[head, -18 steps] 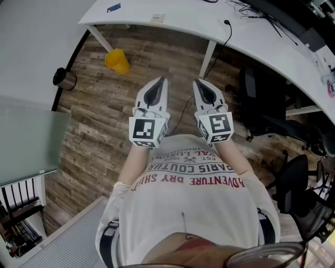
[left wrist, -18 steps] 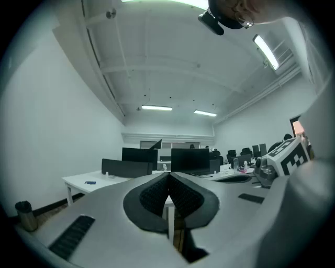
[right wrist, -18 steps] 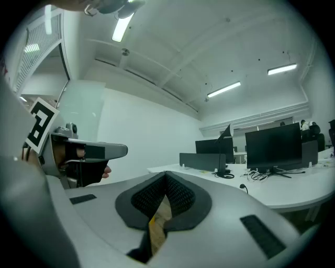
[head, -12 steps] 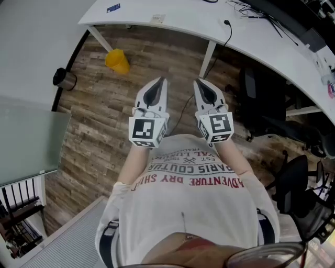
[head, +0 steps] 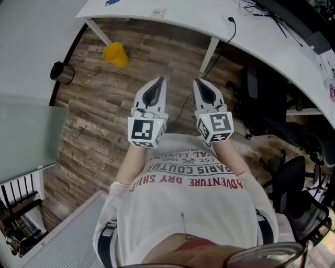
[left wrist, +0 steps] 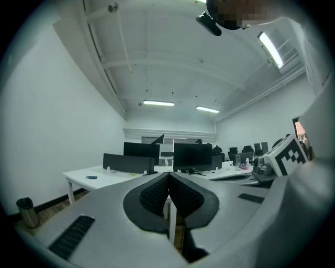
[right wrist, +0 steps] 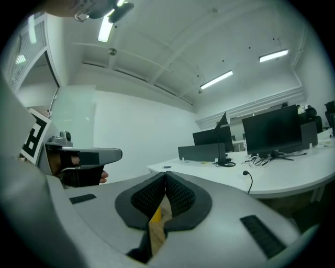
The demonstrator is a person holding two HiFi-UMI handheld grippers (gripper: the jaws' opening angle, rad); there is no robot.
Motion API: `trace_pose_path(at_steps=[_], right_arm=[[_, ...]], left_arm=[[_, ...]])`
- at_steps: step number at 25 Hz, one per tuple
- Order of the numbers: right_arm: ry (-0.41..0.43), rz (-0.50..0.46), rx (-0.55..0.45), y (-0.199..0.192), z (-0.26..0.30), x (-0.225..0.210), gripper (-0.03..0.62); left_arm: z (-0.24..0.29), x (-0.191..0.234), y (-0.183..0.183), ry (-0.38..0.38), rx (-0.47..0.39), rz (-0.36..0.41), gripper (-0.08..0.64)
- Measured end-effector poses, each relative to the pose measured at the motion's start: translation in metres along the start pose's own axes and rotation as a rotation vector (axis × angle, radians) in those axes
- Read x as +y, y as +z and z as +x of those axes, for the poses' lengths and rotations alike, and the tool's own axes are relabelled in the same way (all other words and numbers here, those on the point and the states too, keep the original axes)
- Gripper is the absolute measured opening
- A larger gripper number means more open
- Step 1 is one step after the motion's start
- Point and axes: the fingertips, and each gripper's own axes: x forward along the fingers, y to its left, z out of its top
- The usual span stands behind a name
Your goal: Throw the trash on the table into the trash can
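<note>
- My left gripper point(head: 163, 79) and right gripper point(head: 195, 80): ribbed black pads point(left wrist: 153, 196) pressed together, nothing between them.
- Round yellow bin point(head: 116, 55) on the wood-plank floor point(head: 104, 115), beside the curved white table point(head: 193, 18).

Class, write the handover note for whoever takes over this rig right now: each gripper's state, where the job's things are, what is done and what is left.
Left gripper: shut, empty, held level in front of the chest.
Right gripper: shut, empty, level beside it.
White table lies ahead. A small pale item sits near its front edge, possibly the trash, but it is too small to tell.
Yellow bin is on the floor by the table leg, and a silver bin is by the wall.
Done: nothing visible; no trash is in either gripper.
Left: approach the table, pick up the trash, drop it in the bin.
</note>
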Motion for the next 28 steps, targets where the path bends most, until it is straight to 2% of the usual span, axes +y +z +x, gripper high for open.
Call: trace_pose_path(at_steps=[3, 9, 14, 22, 28], right_arm=[[0.003, 0.036, 0.038, -0.011, 0.019, -0.002, 0.025], [-0.022, 0.029, 0.055, -0.016, 0.082, -0.002, 0.025], [-0.070, 0.025, 0.080, -0.010, 0.157, 0.001, 0.025], [-0.174, 0.031, 0.129, -0.002, 0.301, 0.011, 0.025], [-0.231, 0.118, 0.225, -0.017, 0.379, 0.004, 0.026]], left_arm=[[0.009, 0.016, -0.005, 0.005, 0.017, 0.018, 0.023], [0.041, 0.079, -0.013, 0.006, 0.015, 0.022, 0.023], [0.081, 0.154, -0.003, -0.022, -0.001, -0.018, 0.023], [0.149, 0.301, 0.005, -0.086, 0.009, -0.043, 0.023], [0.189, 0.375, -0.009, -0.130, 0.059, -0.093, 0.023]])
